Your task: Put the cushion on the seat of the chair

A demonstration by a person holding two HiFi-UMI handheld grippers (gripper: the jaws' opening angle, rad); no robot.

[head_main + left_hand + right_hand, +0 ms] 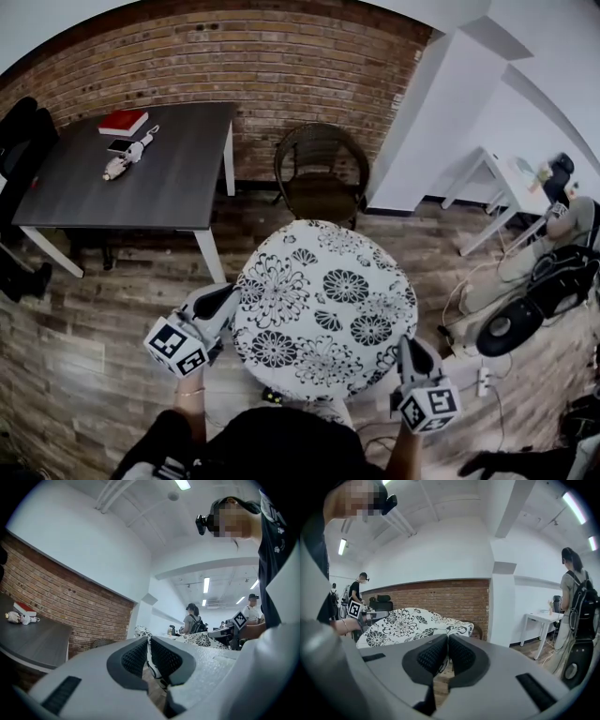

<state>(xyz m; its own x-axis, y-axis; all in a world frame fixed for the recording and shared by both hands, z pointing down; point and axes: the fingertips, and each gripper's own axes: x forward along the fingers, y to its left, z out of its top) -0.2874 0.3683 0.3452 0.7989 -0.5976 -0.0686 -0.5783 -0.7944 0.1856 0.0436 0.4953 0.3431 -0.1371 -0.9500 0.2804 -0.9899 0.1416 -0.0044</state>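
I hold the floral cushion (323, 305) mid-frame, with my left gripper (223, 302) and right gripper (409, 349) each clamped on an edge. This looks like the carrying step. Next I'd reach it forward over the wicker chair (319, 155) at upper centre and lower it flat onto the seat.

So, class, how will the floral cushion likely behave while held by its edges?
Probably soft and somewhat floppy: the floral cushion bows between the left gripper and the right gripper, each pinching only its thin edge. Likely light for its size, since two edge pinches seem enough to hold it up.
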